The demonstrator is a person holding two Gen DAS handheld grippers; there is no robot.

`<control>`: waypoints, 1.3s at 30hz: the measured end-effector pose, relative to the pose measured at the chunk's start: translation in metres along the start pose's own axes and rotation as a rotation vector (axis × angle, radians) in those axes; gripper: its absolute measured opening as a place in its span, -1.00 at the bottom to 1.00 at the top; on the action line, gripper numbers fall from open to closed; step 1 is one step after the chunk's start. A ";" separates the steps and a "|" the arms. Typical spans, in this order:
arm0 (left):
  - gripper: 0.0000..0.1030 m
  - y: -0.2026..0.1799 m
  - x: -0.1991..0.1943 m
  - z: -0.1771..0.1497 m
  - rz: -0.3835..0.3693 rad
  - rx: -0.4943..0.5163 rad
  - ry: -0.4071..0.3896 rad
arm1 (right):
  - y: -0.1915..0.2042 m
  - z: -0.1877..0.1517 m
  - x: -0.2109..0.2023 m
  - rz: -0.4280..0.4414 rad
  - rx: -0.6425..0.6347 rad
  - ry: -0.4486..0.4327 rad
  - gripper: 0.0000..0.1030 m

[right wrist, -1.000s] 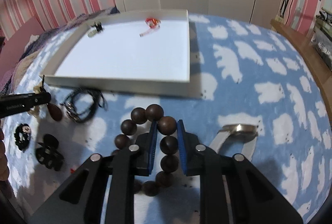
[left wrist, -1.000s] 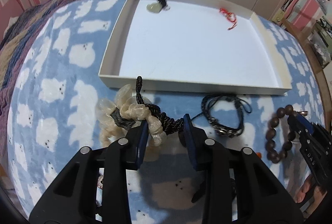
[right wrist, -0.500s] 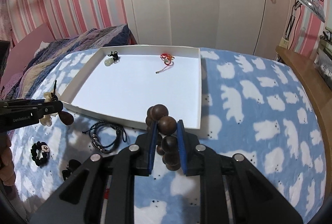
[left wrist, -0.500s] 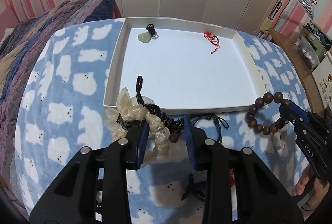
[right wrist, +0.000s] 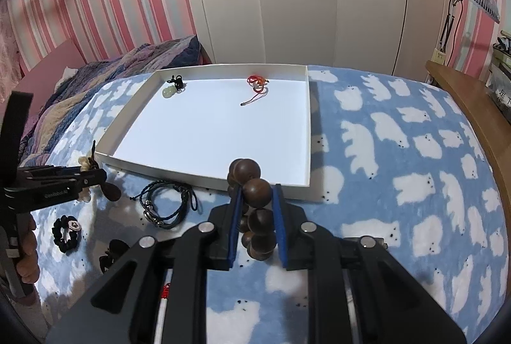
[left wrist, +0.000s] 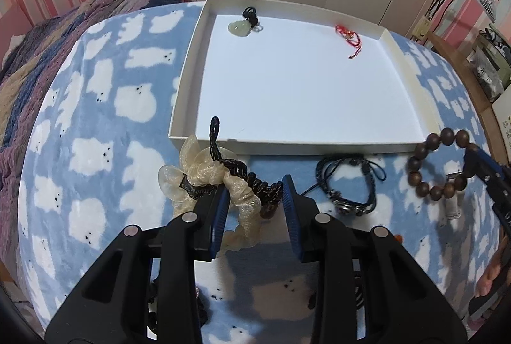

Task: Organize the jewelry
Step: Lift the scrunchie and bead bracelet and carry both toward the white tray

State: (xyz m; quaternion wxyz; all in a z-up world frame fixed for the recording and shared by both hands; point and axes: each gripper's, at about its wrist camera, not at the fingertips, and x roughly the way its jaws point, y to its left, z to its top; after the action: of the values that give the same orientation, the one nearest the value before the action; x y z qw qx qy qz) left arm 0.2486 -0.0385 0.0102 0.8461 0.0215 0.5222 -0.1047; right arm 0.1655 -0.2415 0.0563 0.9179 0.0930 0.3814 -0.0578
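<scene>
My left gripper is shut on a cream organza scrunchie tangled with a black braided cord that carries a dark pendant. The bundle hangs just above the blanket, in front of the white tray's near left corner. Held a little before the tray's near right corner, my right gripper is shut on a brown wooden bead bracelet that hangs clear of the blanket. That bead bracelet also shows in the left wrist view. Inside the tray lie a jade pendant and a red string.
A black leather bracelet lies on the blue bear-print blanket between the grippers. A black hair tie and a black claw clip lie nearer the person's hand. A metal piece peeks out behind my right finger. A wooden ledge borders the right.
Both grippers have risen from the blanket with their loads. The bead bracelet has left the blanket and now hangs from the right gripper. The tray looks farther off.
</scene>
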 end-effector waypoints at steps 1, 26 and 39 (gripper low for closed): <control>-0.38 0.001 0.001 0.000 0.002 0.001 0.004 | 0.000 0.000 0.000 0.000 0.001 0.000 -0.62; -0.60 0.003 -0.013 0.001 -0.003 0.002 -0.011 | -0.005 0.000 -0.002 0.004 0.021 0.003 -0.62; -0.76 0.019 -0.001 -0.001 0.041 -0.023 0.017 | -0.008 -0.002 0.007 -0.006 0.025 0.013 -0.62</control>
State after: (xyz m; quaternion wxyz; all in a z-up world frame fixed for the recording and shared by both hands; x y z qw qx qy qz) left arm 0.2511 -0.0191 0.0093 0.8438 0.0232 0.5301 -0.0808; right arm 0.1671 -0.2488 0.0488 0.9139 0.1038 0.3870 -0.0648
